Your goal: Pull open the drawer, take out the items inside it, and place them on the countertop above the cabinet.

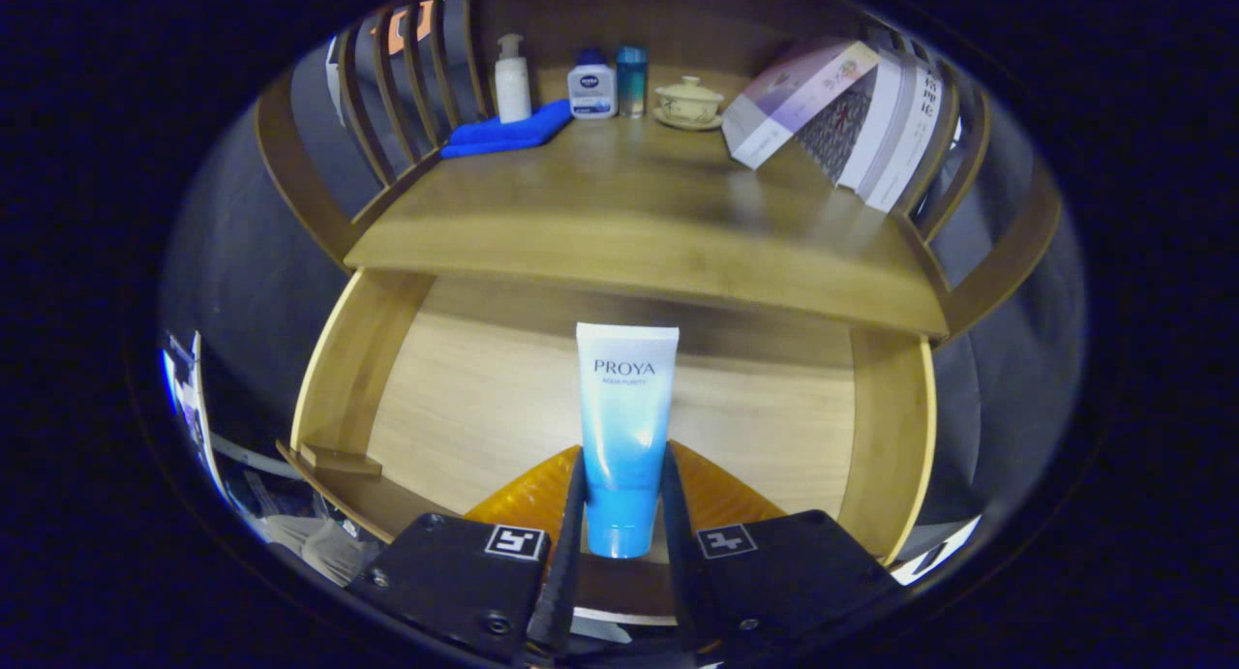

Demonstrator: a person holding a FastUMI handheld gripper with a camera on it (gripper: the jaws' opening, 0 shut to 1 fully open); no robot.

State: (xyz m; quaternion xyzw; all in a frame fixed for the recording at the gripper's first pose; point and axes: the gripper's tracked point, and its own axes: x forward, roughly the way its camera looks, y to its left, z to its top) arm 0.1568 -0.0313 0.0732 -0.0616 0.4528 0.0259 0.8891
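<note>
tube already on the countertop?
No: the gripper is shut on the tube, holding it over the open drawer, below the countertop.

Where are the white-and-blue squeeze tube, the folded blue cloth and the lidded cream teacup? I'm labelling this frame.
White-and-blue squeeze tube [624,427]: gripper view, middle of its body, clamped between the tool's fingers.
Folded blue cloth [508,132]: gripper view, its top face.
Lidded cream teacup [688,101]: gripper view, its bowl.

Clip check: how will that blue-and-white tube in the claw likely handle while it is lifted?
The tube, gripped near its cap end by the claw, probably squashes a little. Its glossy skin could slip. Held low with the flat end up over the open drawer, it may tilt.
</note>
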